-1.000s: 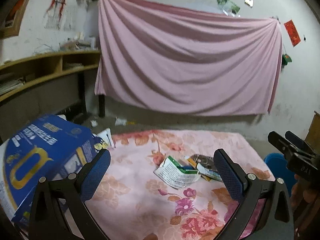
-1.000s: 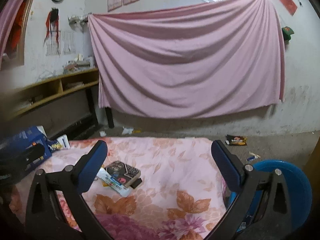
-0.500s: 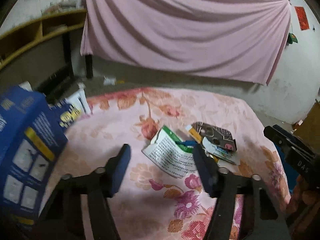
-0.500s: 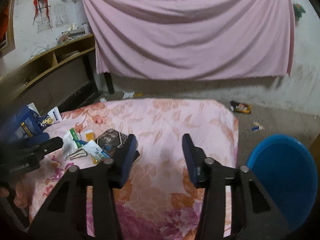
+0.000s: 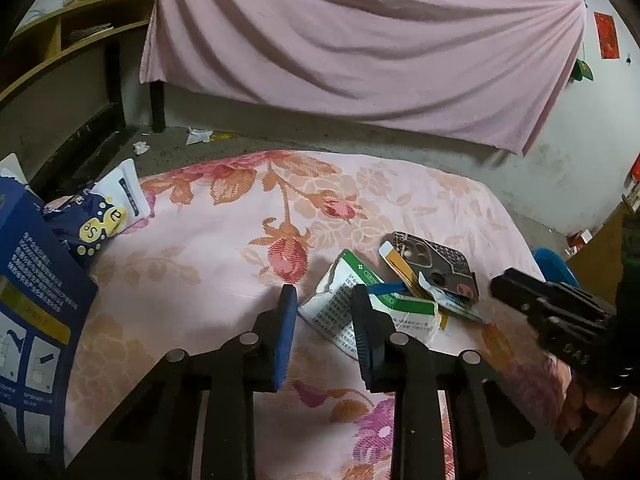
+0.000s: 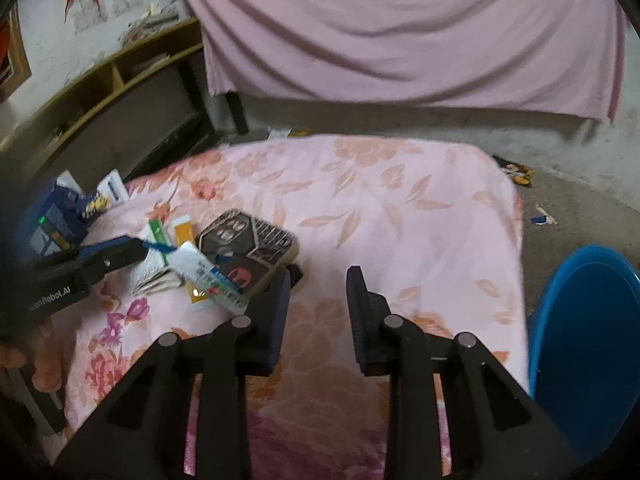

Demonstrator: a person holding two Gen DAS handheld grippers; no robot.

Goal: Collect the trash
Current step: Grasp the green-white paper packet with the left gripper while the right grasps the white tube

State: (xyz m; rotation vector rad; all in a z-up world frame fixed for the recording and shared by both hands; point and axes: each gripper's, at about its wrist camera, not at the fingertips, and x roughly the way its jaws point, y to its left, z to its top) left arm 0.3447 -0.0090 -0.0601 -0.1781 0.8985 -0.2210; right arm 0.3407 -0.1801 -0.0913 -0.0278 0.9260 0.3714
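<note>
Left wrist view: trash pile sits on the flowered bed cover (image 5: 208,248), toward its right edge. Green-and-white paper packet (image 5: 376,312) on the near side, phone case (image 5: 436,264) behind it, a yellow strip (image 5: 400,268) and a small torn wrapper (image 5: 448,304) wedged between them, all touching or overlapping.

Left gripper (image 5: 326,330) hovers just over the packet's left end, fingers partly spread with a narrow gap, nothing between them. Right finger pad overlaps the packet in view; contact cannot be confirmed.

Right gripper (image 6: 318,312) is also part-open and empty, above bare cover just right of the phone case (image 6: 248,252). Blue bin (image 6: 584,344) stands on the floor off the bed's right edge, near that gripper.

Blue box (image 5: 32,304) and a blue-white pouch (image 5: 96,216) lie at the bed's left edge, well apart from the pile.

Judgement: approach step, first pick not yet made. Next move: lower left gripper so the packet edge sits between the pads, close, lift clear of the other scraps, carry to the bin. Packet is thin and flat, so it may slip or drag neighbours.
</note>
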